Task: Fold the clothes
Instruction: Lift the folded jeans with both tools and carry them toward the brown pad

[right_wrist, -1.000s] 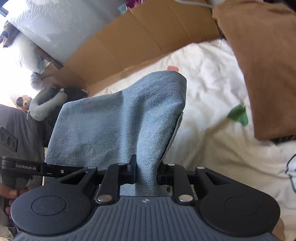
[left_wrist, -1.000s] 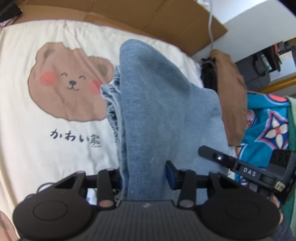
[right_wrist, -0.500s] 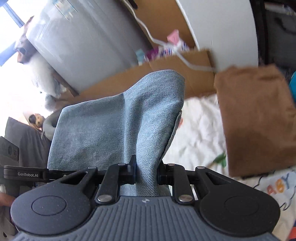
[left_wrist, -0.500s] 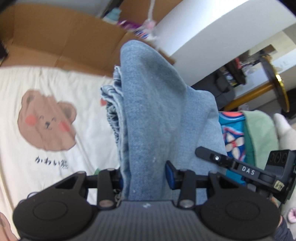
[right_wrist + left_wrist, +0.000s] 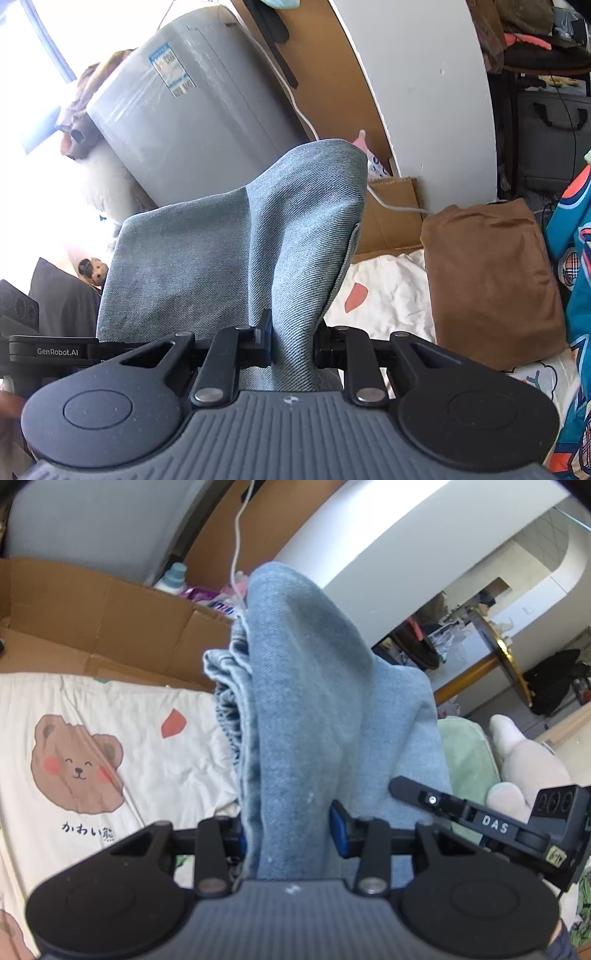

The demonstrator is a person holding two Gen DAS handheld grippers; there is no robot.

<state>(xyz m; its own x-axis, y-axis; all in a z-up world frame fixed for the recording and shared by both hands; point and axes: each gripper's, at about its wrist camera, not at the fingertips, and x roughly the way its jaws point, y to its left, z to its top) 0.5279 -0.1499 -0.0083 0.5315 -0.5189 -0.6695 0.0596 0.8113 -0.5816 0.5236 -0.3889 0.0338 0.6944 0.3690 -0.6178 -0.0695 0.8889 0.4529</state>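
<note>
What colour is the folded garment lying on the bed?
Brown folded garment; right wrist view shows it best.

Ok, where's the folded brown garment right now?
Right wrist view, right side: the brown garment lies on the white sheet, beside the teal fabric.

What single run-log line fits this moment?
left claw: grips jeans | right claw: grips jeans | jeans: raised above bedsheet

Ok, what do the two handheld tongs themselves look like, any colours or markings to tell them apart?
Both are black with a ribbed grey body, round black side discs and silver pivot bolts. The left tongs have blue pads, and the right wrist view shows white "GenRobot.AI" lettering on them. The right tongs carry white "DAS" lettering and a small yellowish sticker, seen from the left wrist.
</note>
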